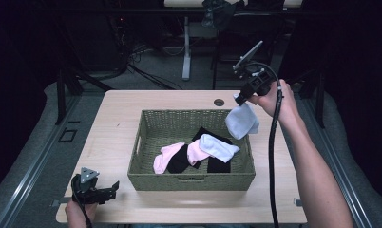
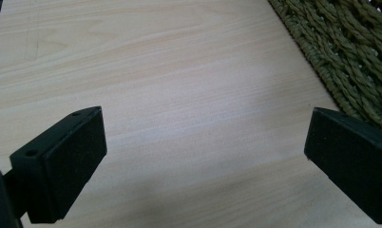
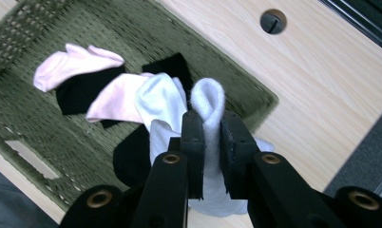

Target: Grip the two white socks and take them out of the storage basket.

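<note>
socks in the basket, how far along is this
Done: cannot tell; no sock lies on the table. In hand: the right gripper is shut on a white sock hanging above the basket's far right corner. Left: pink, black and white socks lie inside; the left gripper waits open.

right gripper (image 3: 212, 142) jaws clamped on white sock (image 3: 209, 102), held above green wicker basket (image 3: 46, 28). In basket: pink socks (image 3: 70, 64), black socks (image 3: 77, 95), another white sock (image 3: 158, 97). Table hole (image 3: 273, 21) beyond basket.

Bench (image 2: 179, 95) pale smooth matt wood-grain; basket (image 1: 146, 124) coarse woven olive wicker; socks (image 3: 156, 97) soft knit cloth; gripper (image 3: 212, 142) matt black.
</note>
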